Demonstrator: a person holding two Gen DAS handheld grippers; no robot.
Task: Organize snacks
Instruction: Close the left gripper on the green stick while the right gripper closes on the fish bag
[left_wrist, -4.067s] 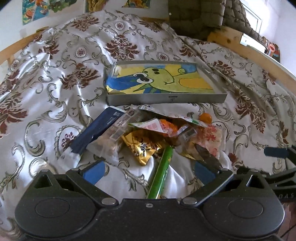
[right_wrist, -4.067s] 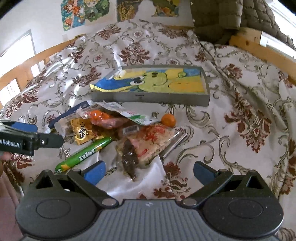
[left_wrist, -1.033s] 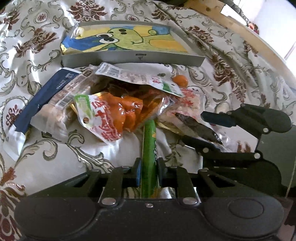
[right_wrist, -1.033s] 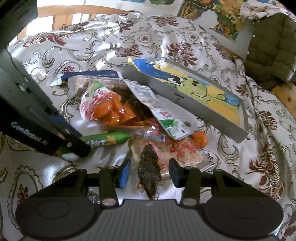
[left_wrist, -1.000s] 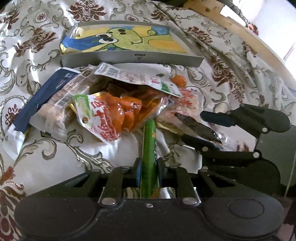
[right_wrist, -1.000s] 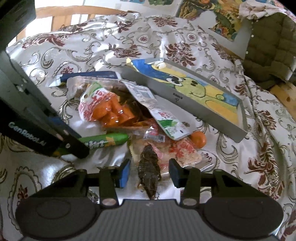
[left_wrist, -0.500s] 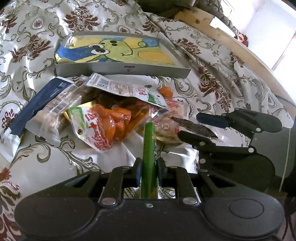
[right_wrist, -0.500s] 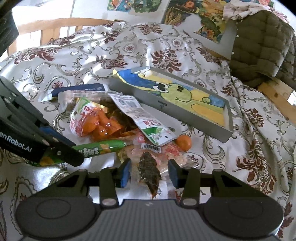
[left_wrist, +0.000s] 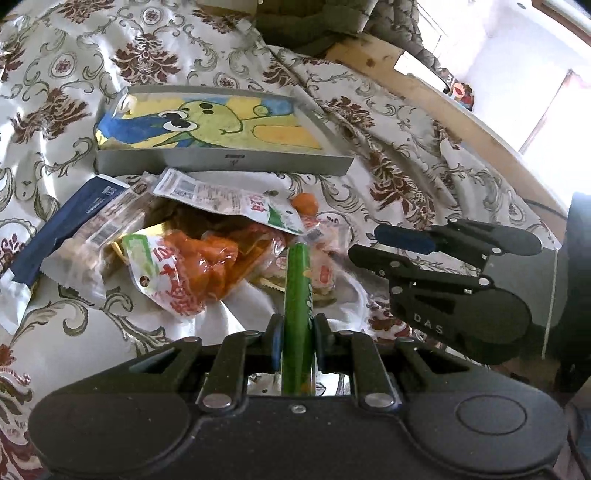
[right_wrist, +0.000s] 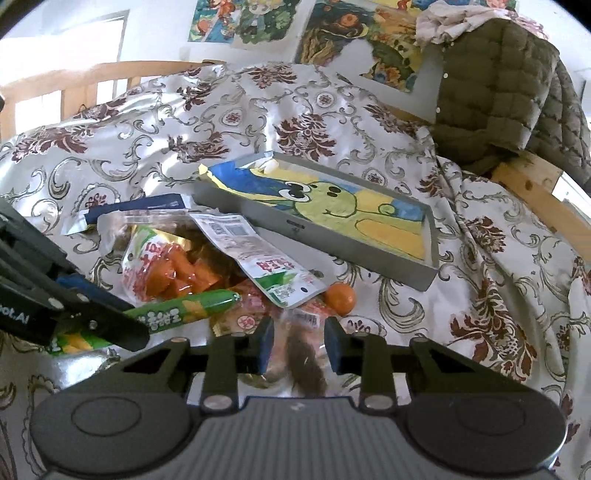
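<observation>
The left gripper (left_wrist: 297, 345) has its jaws clamped together on a green stick (left_wrist: 298, 295). The right gripper (right_wrist: 298, 345) has its jaws narrowed around a clear packet (right_wrist: 304, 360), pads touching it.

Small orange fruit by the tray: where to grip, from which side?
Grip the orange fruit across its middle, from above and its open right side. It is round and lies on the cloth; the white-green packet crowds its left, and the tray stands behind.

Green stick (left_wrist: 297, 295), orange-red packet (left_wrist: 184, 275), navy pouch (left_wrist: 70, 221) (all on maroon-flowered white cloth (left_wrist: 55, 107)).
</observation>
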